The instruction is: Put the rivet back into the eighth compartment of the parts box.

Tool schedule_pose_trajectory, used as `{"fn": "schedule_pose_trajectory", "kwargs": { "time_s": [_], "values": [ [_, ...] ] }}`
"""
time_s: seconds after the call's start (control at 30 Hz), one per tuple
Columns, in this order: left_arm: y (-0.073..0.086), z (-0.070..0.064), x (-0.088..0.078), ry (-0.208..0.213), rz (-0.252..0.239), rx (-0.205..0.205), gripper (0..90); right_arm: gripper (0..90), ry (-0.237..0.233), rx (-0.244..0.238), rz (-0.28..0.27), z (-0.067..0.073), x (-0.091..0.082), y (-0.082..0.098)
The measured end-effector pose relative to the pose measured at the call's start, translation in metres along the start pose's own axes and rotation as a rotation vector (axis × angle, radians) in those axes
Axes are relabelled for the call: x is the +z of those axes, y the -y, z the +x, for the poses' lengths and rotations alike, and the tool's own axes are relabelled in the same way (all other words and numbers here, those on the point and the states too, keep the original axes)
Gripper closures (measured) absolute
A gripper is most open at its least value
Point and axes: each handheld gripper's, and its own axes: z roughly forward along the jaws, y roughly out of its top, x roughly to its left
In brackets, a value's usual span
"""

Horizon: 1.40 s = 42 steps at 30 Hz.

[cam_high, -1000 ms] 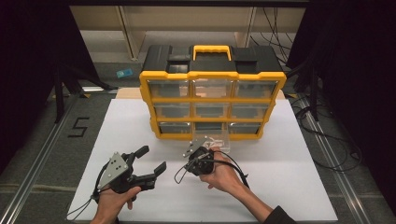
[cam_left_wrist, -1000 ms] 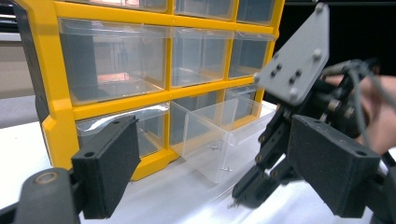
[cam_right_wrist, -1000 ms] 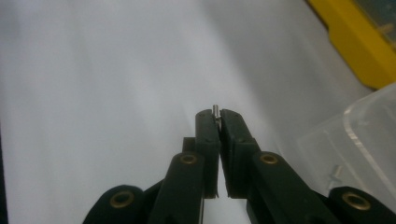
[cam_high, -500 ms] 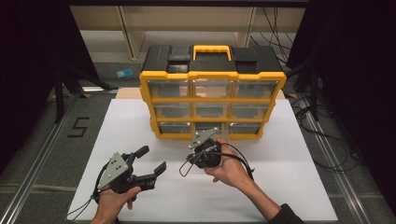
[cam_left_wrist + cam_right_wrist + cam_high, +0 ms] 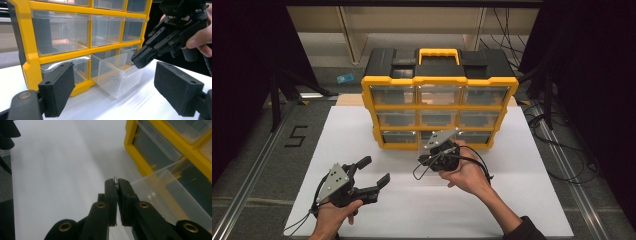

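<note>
My right gripper (image 5: pixel 117 185) pinches small metal pin, probably screw (image 5: pixel 115 179), beside rim of pulled-out clear drawer (image 5: pixel 117 75). Left gripper (image 5: pixel 113 87) idle, jaws wide. I'd centre over drawer, lower, then release so screw won't bounce out.

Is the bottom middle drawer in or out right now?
Out. The clear drawer juts from the yellow cabinet onto the table, a few small screws inside.

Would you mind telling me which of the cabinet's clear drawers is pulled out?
The bottom-row middle drawer: it juts out from the cabinet onto the table, while the others sit flush.
</note>
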Motion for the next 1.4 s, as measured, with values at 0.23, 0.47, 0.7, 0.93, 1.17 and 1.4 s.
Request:
{"fn": "schedule_pose_trajectory", "kwargs": {
  "time_s": [0.23,0.47,0.7,0.93,1.17,1.4],
  "values": [
    [0.000,0.000,0.000,0.001,0.002,0.002,16.7,86.8,0.015,0.018,-0.016,-0.007,-0.010,-0.001],
    [0.000,0.000,0.000,0.000,0.002,0.002,16.7,86.7,0.021,0.028,-0.016,-0.013,-0.015,0.001],
    [0.000,0.000,0.000,0.001,0.003,0.002,16.7,86.7,0.048,0.044,-0.030,-0.021,-0.018,0.004],
    [0.000,0.000,0.000,0.002,0.004,0.001,16.6,86.8,0.074,0.049,-0.016,-0.033,-0.020,0.010],
    [0.001,-0.001,0.001,0.006,0.005,0.012,16.6,86.7,0.092,0.071,-0.006,-0.043,-0.018,0.017],
    [0.001,-0.002,0.001,0.004,0.014,0.031,16.6,86.5,0.096,0.086,0.002,-0.045,-0.014,0.022]
  ]
}}
